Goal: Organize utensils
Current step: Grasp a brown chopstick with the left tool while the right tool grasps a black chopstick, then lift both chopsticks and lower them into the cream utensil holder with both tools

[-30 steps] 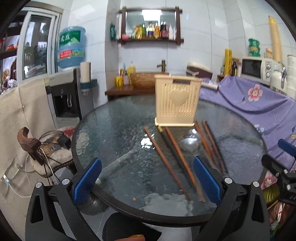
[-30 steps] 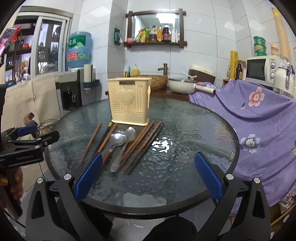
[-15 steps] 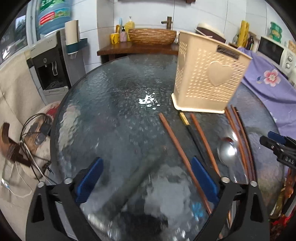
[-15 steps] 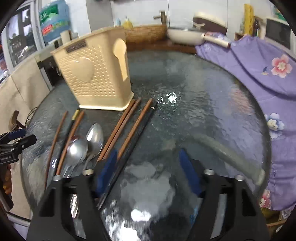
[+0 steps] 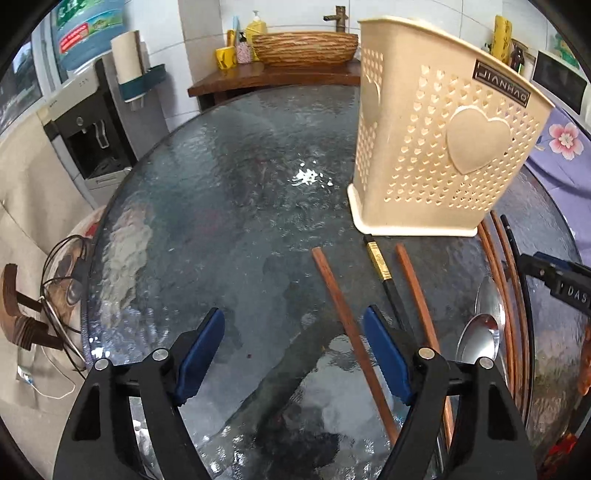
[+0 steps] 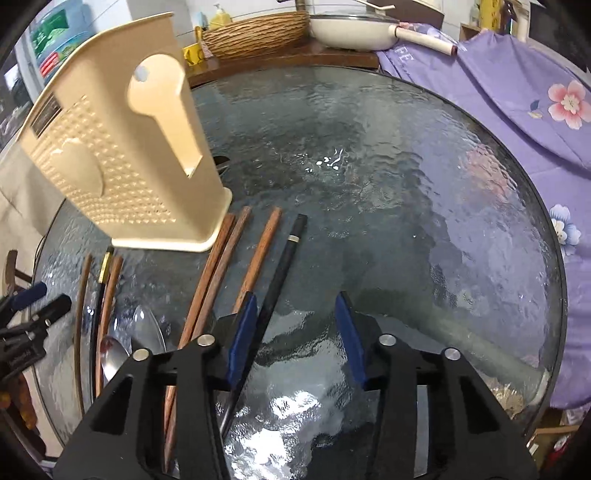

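A cream perforated utensil holder with a heart stands on the round glass table; it also shows in the right wrist view. Several wooden chopsticks, a black chopstick and two metal spoons lie in front of it. My left gripper is open, low over the table, just left of the leftmost wooden chopstick. My right gripper is open and empty, its left finger over the black chopstick.
A purple flowered cloth covers furniture right of the table. A wooden counter with a woven basket and a white pan stands behind. A water dispenser and cables are at the left.
Both grippers have moved forward and down over the table, close to the chopsticks. Their jaws have narrowed but remain open. The utensils have not moved.
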